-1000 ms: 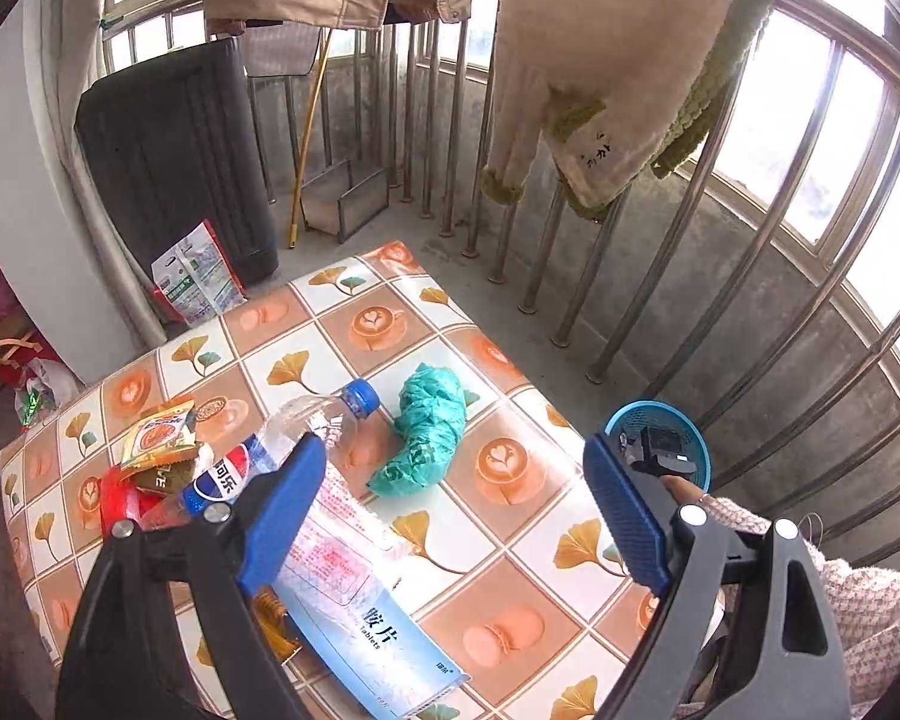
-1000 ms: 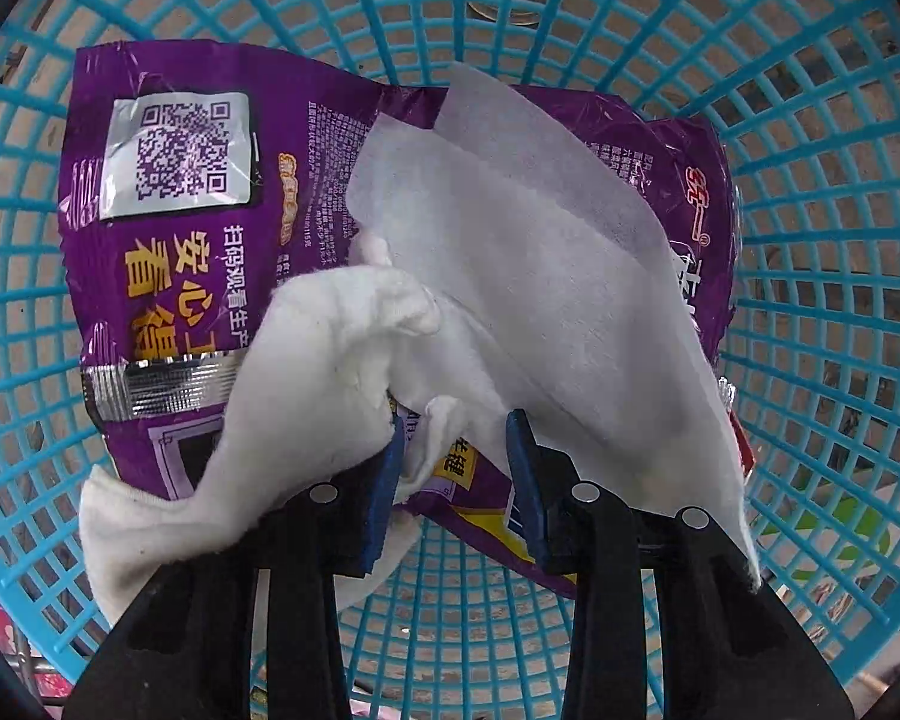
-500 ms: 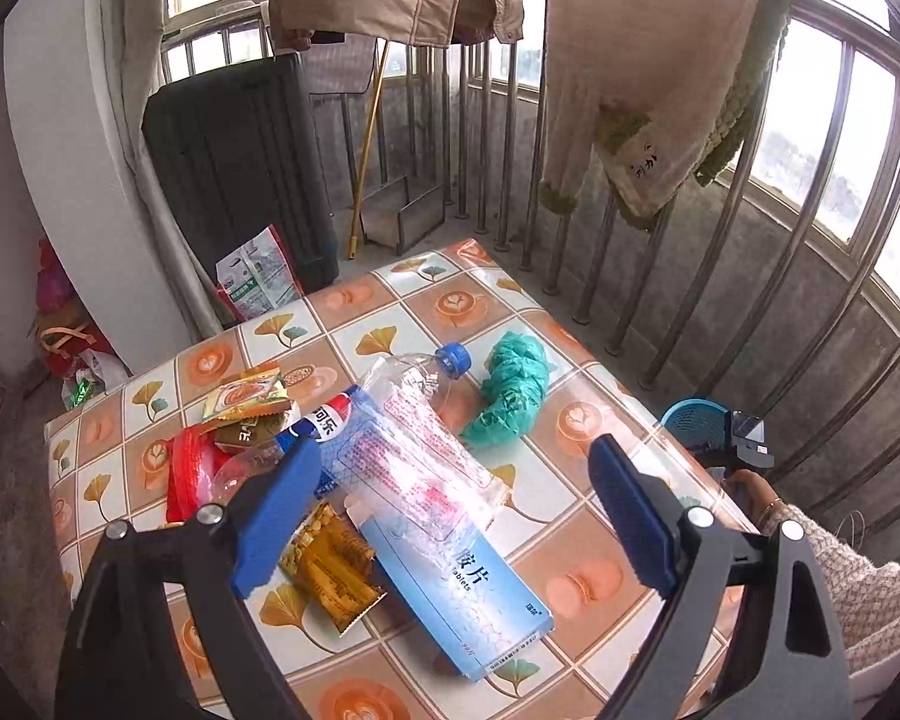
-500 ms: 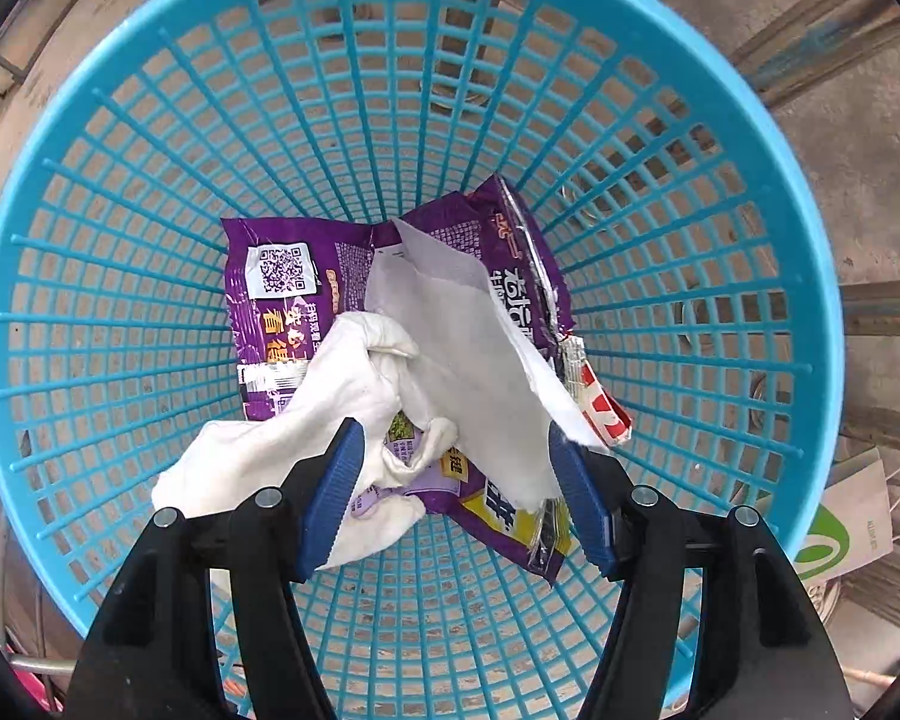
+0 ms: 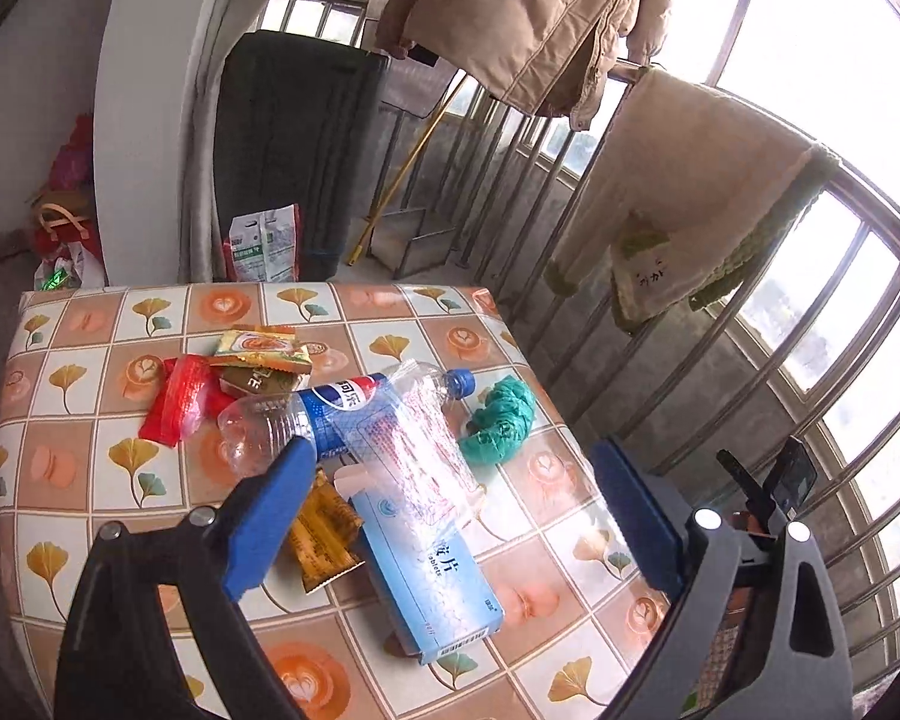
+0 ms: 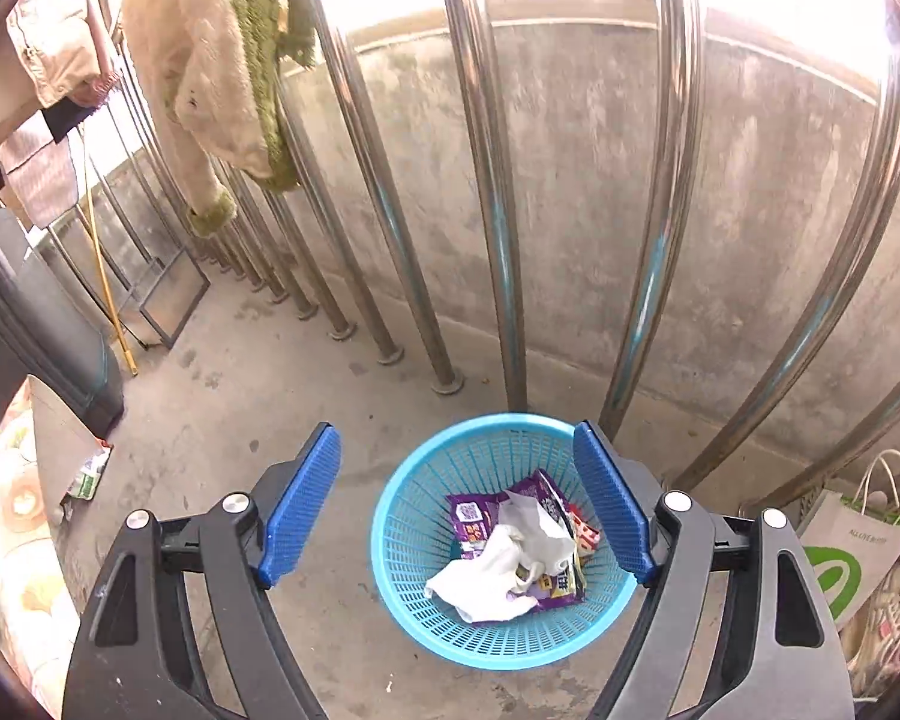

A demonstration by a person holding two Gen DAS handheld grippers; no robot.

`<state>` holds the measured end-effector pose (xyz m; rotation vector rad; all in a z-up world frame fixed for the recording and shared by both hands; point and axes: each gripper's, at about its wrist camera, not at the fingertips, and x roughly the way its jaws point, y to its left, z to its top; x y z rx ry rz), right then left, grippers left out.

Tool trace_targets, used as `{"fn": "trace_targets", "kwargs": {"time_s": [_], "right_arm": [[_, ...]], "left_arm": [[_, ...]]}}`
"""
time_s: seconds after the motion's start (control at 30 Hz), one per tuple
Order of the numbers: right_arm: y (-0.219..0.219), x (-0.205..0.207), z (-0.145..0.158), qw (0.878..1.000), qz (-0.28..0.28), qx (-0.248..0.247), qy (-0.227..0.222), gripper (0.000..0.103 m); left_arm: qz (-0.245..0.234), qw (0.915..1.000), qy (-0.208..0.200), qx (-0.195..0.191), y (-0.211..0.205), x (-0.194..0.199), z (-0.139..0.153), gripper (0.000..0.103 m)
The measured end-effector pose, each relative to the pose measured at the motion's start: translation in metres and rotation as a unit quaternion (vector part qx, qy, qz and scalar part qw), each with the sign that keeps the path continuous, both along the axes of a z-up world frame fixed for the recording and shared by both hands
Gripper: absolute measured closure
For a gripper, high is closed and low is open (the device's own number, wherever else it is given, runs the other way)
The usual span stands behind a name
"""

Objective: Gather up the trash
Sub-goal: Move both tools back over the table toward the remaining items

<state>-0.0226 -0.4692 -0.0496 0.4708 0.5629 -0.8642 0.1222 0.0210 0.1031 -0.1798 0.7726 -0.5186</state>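
Observation:
Trash lies on a table (image 5: 90,468) with a patterned cloth: a clear plastic bottle (image 5: 342,414), a blue medicine box (image 5: 432,576), a crumpled green bag (image 5: 501,420), a red wrapper (image 5: 177,399), snack sachets (image 5: 261,354) and a yellow packet (image 5: 321,531). My left gripper (image 5: 450,510) hovers over the box and bottle, jaws opening wide, touching nothing. My right gripper (image 6: 459,513) hangs high above a blue basket (image 6: 402,546) on the floor, jaws opening and empty. A white tissue (image 6: 498,570) and a purple wrapper (image 6: 480,519) lie in the basket.
Steel railing bars (image 6: 486,210) stand just behind the basket, with clothes (image 5: 678,192) hung over them. A paper bag (image 6: 852,546) sits right of the basket. A dark folded panel (image 5: 294,144), a dustpan (image 5: 414,240) and a snack bag (image 5: 264,243) stand beyond the table.
My right gripper let go of the white tissue in the basket, opened and rose well above it. My left gripper shifted and rolled over the table, so the trash now sits more centrally.

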Motion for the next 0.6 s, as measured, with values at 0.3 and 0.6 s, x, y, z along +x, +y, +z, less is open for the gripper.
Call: {"fn": "trace_targets", "kwargs": {"time_s": [0.3,0.6], "right_arm": [[0.145,0.041,0.102,0.961,0.228,-0.14,-0.067,0.007],[0.281,0.076,0.101,0.867,0.489,-0.092,-0.038,0.007]], "left_arm": [[0.113,0.9913,-0.024,0.063,0.079,-0.019,-0.008,0.005],[0.093,0.9938,-0.016,0.058,0.089,-0.042,-0.037,0.005]]}}
